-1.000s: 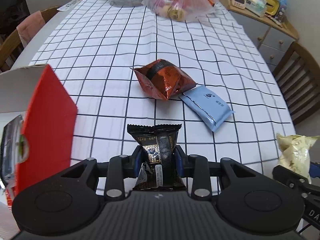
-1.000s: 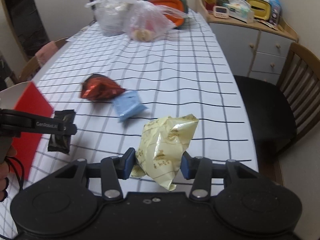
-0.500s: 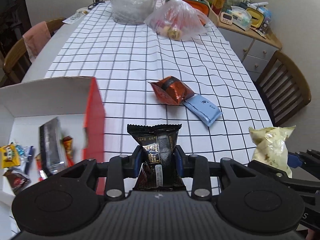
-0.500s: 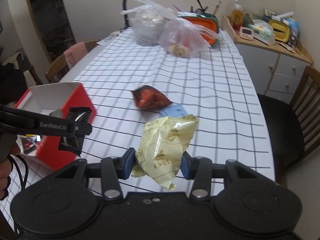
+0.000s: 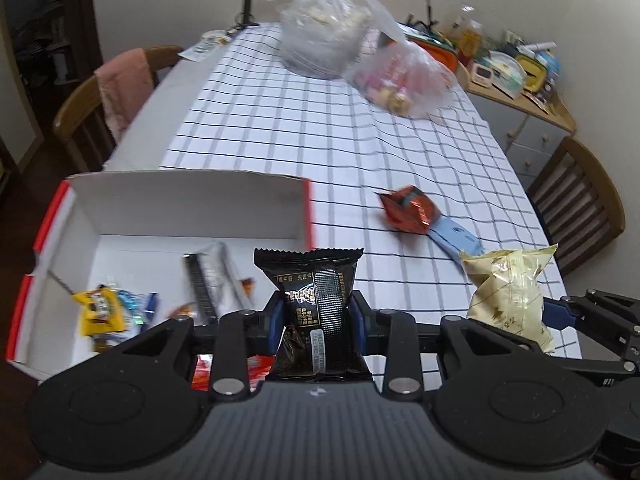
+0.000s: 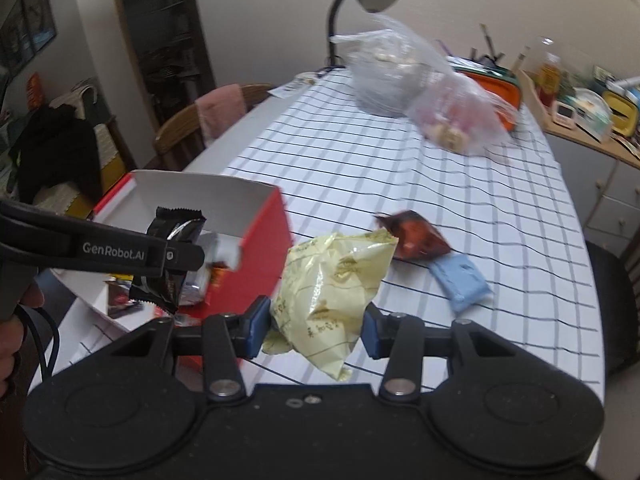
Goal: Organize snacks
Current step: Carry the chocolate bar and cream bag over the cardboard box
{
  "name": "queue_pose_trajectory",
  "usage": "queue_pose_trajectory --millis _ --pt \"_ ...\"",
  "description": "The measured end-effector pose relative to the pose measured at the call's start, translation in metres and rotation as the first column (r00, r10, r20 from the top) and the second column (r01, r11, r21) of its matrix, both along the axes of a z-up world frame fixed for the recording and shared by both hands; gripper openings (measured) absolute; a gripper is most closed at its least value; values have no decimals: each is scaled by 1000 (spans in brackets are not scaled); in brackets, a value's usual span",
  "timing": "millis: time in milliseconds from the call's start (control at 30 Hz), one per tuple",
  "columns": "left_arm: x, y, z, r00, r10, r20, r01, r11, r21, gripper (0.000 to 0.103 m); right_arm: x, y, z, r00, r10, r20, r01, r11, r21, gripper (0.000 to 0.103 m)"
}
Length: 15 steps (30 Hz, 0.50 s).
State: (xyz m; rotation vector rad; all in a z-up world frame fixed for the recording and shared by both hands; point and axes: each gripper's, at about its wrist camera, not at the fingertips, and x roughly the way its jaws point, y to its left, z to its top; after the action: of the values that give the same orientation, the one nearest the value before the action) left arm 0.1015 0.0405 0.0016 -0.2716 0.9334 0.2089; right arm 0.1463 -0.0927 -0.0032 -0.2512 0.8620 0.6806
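Both hands carry a snack toward the red box (image 5: 308, 216), open-topped on the near left part of the checked bench (image 5: 320, 128). The left tool (image 5: 316, 316) pinches a black packet (image 5: 316, 280) upright between its pads, its long axis running away from the tool. In the left wrist view the box's white floor lies at about ten o'clock from that packet, already holding a yellow wrapper (image 5: 98, 308) and a few other snacks. The right tool (image 6: 312, 320) is clamped on a pale yellow bag (image 6: 332, 280), crumpled and tilted, and in its own view the box sits at about ten o'clock, beyond the left tool. I judge the left hand the nearer, so its packet should drop in first. An orange-brown packet (image 5: 408, 210) and a blue packet (image 5: 456, 240), touching each other, lie on the bench at about one o'clock from the left tool, not yet collected.
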Motion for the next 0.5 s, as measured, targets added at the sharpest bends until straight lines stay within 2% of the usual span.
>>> queue_pose_trajectory --millis 200,500 --pt "-16 42 3 999 41 8 -41 999 9 33 -10 45 -5 998 54 -7 -54 998 -11 45" --pt "-29 101 -9 997 72 -19 -72 997 41 33 -21 112 -27 994 108 -32 -110 992 -59 45"
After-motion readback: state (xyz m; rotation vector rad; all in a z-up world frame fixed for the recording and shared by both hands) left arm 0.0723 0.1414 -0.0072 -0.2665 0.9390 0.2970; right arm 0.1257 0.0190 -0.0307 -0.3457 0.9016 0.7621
